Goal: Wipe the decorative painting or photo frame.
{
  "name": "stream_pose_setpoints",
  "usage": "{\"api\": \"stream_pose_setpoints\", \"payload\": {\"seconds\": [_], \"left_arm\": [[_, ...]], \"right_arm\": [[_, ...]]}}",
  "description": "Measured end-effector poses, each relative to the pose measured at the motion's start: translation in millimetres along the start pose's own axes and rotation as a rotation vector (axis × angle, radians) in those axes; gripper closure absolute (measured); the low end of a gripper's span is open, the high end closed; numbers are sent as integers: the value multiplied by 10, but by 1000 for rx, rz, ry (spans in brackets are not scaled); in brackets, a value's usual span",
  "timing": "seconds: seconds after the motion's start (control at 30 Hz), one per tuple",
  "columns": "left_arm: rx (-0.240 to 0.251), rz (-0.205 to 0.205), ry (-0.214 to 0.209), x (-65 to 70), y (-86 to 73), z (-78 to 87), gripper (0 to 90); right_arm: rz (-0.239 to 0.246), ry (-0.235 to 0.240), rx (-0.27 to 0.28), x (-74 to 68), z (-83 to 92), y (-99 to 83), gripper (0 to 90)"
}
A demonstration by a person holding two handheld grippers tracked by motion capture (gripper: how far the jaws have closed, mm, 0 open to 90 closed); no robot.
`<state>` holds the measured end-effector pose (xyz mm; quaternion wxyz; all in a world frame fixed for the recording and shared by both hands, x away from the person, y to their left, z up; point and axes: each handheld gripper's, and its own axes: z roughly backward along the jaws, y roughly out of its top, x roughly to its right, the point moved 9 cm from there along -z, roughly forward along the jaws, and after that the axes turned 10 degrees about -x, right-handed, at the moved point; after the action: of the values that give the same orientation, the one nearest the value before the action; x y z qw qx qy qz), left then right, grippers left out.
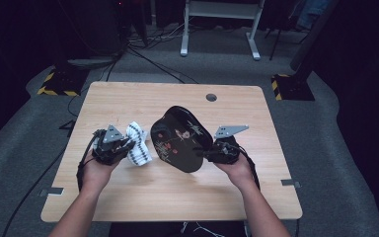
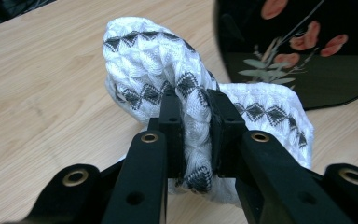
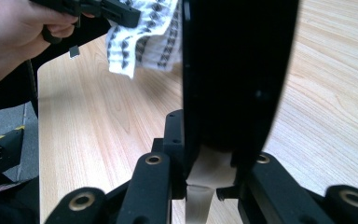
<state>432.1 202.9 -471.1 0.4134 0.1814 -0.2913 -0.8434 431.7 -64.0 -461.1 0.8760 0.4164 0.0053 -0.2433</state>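
A black lacquer tray [image 1: 180, 138] painted with flowers and leaves is tilted up off the wooden table [image 1: 128, 98], its decorated face toward me. My right gripper [image 1: 205, 154] is shut on its right rim; in the right gripper view the dark tray [image 3: 235, 70] rises edge-on between the two jaws. Just left of the tray hangs a white cloth [image 1: 138, 143] with a black diamond pattern, lifted off the table. My left gripper [image 1: 127, 144] is shut on it, and the left gripper view shows the cloth [image 2: 168, 70] bunched between the pads, with the tray [image 2: 307, 46] behind it.
The table has a round cable hole [image 1: 211, 97] near its far edge. Beyond it are grey carpet, cables, a white desk frame [image 1: 219, 29] and two black stand bases with yellow-striped edges [image 1: 59, 81].
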Motion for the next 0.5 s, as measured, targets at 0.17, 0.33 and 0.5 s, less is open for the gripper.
{"api": "stream_pose_setpoints", "payload": {"seconds": [0.17,0.33,0.5], "left_arm": [[-28,55,9,-208,-148,-7,775],[-52,122,-4,-383,-299,-55,770],[-63,171,-45,-466,-418,-157,742]], "right_arm": [[5,-5,1,-19,-10,18,790],[8,-8,-1,-23,-13,23,789],[6,-10,-2,-31,-15,28,788]]}}
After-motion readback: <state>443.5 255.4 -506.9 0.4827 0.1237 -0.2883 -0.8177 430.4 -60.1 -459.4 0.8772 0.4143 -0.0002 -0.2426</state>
